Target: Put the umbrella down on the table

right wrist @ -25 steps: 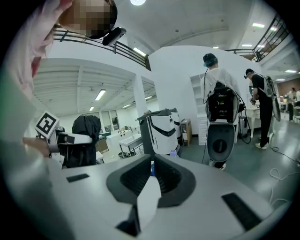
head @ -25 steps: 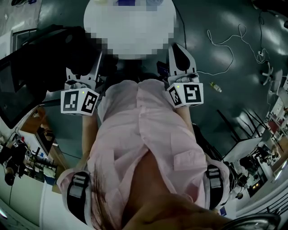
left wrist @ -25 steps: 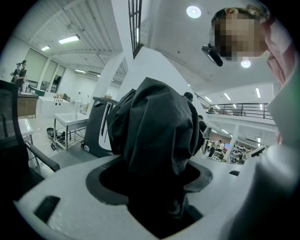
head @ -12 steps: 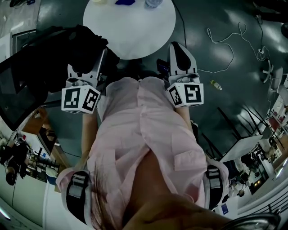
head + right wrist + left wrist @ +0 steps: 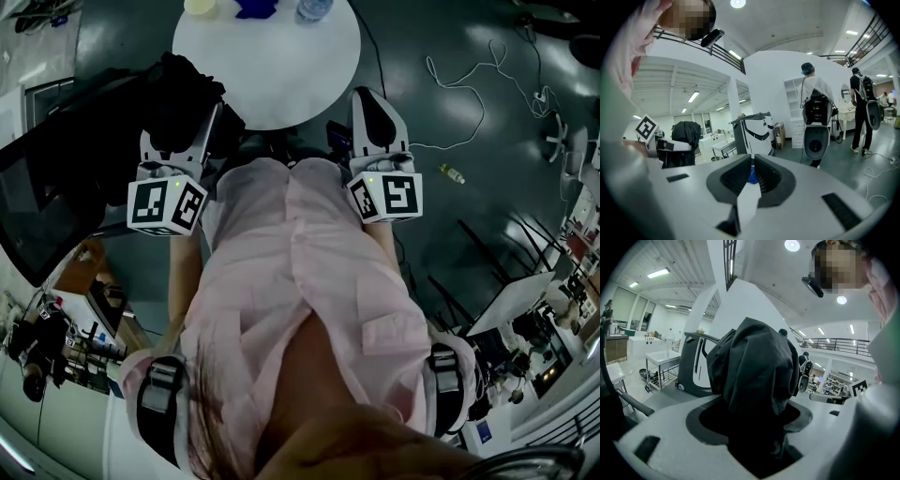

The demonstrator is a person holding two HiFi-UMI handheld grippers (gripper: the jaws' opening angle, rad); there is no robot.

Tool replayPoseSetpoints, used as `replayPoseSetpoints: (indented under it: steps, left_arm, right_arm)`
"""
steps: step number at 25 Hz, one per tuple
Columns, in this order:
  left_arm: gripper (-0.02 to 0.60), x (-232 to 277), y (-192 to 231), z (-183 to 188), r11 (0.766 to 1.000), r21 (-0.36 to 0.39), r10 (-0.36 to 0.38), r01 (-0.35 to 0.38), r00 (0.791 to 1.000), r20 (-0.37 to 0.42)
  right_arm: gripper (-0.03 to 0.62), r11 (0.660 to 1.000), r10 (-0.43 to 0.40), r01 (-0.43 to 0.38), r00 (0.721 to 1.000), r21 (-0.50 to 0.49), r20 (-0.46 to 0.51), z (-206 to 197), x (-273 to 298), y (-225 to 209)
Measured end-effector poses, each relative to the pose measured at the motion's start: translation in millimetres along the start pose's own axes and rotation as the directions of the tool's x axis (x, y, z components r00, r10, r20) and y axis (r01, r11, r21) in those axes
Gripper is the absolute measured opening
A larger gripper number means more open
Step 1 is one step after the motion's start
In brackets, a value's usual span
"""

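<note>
Nearest the head camera is the person's pale pink shirt [image 5: 300, 281], which fills the middle of the head view. Just beyond it, one on each side of the body, are the two black-and-white marker cubes. The left gripper [image 5: 202, 131] is clamped on the black folded fabric umbrella [image 5: 754, 366]. In the left gripper view its jaws pinch the dark bunched cloth low down, and the bundle rises out of them and blocks most of that view. From above, the umbrella is held in the air at the person's left front, with its dark mass close to the near left rim of the round white table [image 5: 281, 84]. It is not lying on the tabletop. The right gripper [image 5: 752, 174] holds nothing. Its ribbed dark pads are pressed together with only a thin slit between them, and it points toward the table's near right edge. At the far side of the table stand a pale yellow object [image 5: 199, 6], a blue object [image 5: 253, 8] and a clear bottle [image 5: 314, 7]. To the right, on the dark grey floor [image 5: 487, 187], lie a small bottle [image 5: 452, 174] and, farther off, a looping white cable [image 5: 469, 84].
</note>
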State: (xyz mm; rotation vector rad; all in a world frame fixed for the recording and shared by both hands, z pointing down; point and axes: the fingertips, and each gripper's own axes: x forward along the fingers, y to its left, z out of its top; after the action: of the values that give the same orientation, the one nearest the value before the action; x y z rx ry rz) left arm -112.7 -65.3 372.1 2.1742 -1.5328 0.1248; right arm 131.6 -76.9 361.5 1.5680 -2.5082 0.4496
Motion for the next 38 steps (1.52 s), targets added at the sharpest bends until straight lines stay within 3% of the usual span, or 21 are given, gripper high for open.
replayPoseSetpoints:
  steps: [10,15,24,29,38]
  left_arm:
    - [0.313,-0.9,3.2,2.9,1.000,0.013,0.006,-0.006,1.000,0.000]
    - [0.313,19.0,22.6,-14.6,1.000,0.029,0.014,-0.010,0.993,-0.119]
    - [0.313,95.3,38.0,-56.7,0.989,0.120,-0.046,0.085,0.955,-0.294]
    - [0.313,136.6,37.4,-95.5,0.978,0.127,-0.100,0.166,0.905,-0.413]
    - [0.314,183.8,36.1,-162.1,0.944,0.151,-0.140,0.293,0.771,-0.621]
  right_arm:
    - [0.040,1.000,-0.019,0.019,1.000,-0.006,0.022,5.7,-4.1,-3.0]
    - [0.040,1.000,-0.026,0.026,0.999,-0.006,0.019,3.8,1.8,-0.1]
    - [0.040,0.998,-0.064,0.064,0.998,0.004,0.008,3.6,6.1,-6.8]
    - [0.040,0.996,-0.092,0.092,0.996,0.019,-0.005,1.0,10.3,-10.9]
    - [0.040,0.989,-0.144,0.145,0.989,0.038,-0.021,-0.1,16.0,-16.5]
